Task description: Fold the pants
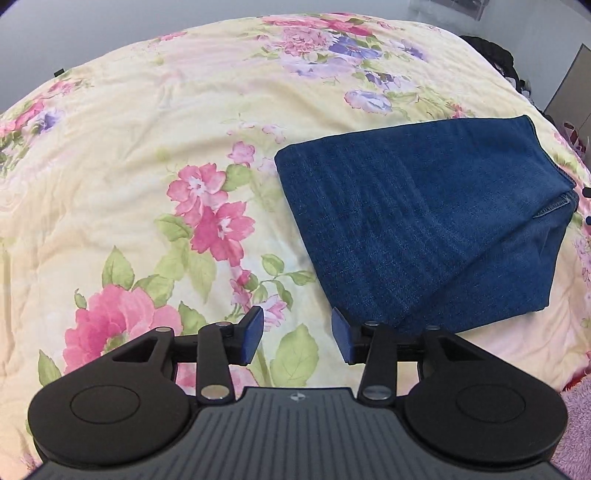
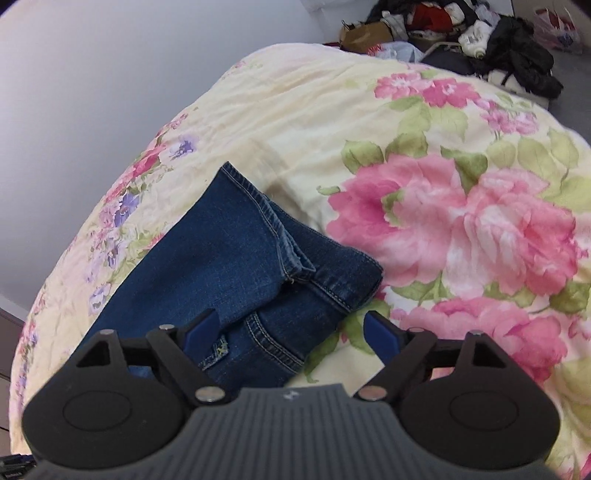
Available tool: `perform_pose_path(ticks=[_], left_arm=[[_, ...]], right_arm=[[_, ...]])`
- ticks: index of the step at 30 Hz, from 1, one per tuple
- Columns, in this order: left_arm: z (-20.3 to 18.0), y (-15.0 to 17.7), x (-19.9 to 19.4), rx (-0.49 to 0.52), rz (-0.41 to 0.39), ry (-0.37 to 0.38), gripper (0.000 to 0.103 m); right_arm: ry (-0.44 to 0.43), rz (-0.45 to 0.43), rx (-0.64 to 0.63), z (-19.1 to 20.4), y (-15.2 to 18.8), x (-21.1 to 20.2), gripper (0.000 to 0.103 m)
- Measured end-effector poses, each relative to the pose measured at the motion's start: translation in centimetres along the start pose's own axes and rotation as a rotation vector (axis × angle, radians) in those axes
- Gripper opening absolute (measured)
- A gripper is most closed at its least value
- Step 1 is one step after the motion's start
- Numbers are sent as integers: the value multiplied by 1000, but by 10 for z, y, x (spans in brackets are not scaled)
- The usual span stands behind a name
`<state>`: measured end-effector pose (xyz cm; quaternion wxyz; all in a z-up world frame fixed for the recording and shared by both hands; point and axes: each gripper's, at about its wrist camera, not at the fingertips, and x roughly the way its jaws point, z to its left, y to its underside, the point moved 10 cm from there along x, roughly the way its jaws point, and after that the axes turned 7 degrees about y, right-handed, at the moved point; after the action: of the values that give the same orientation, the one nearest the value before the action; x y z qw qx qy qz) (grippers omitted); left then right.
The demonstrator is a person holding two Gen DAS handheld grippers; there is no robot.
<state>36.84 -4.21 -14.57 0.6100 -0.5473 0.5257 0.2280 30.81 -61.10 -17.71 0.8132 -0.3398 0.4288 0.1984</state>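
Note:
The blue denim pants [image 1: 424, 221] lie folded into a compact stack on the floral bedspread [image 1: 147, 147], at the right of the left wrist view. My left gripper [image 1: 297, 338] is open and empty, just off the stack's near left corner. In the right wrist view the pants [image 2: 229, 258] show a leg hem and a back pocket on top. My right gripper [image 2: 293, 332] is open and empty, low over the stack's near end, its left finger [image 2: 201, 330] above the denim and its right finger [image 2: 380, 336] above the bedspread [image 2: 443, 221].
A grey wall [image 2: 92, 92] runs along the bed's far side. A pile of clothes and bags [image 2: 461, 33] lies beyond the bed's end. A purple fuzzy cloth [image 1: 576, 417] shows at the lower right of the left wrist view.

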Motion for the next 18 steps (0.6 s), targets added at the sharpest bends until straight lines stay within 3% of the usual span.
perform_pose_path(ticks=[7,9,12,15,18], left_arm=[[-7,-6,4,9,-4,0,51],[-11,-10,7,5,-13,8,51],[-22,-19,14,10,-34,26,51],[-36,-31,24,14,-46,40,51],[-54,-46,36,25,-62,53,51]], right_arm=[[-157,60,302,-22,7,39,83],[-190,43,331,-18,4,45,83],[-163,23,293,-10,1,54,82],[-154,-10,236,0,-4,57,61],[-158,-33,219,6,-9,55,50]])
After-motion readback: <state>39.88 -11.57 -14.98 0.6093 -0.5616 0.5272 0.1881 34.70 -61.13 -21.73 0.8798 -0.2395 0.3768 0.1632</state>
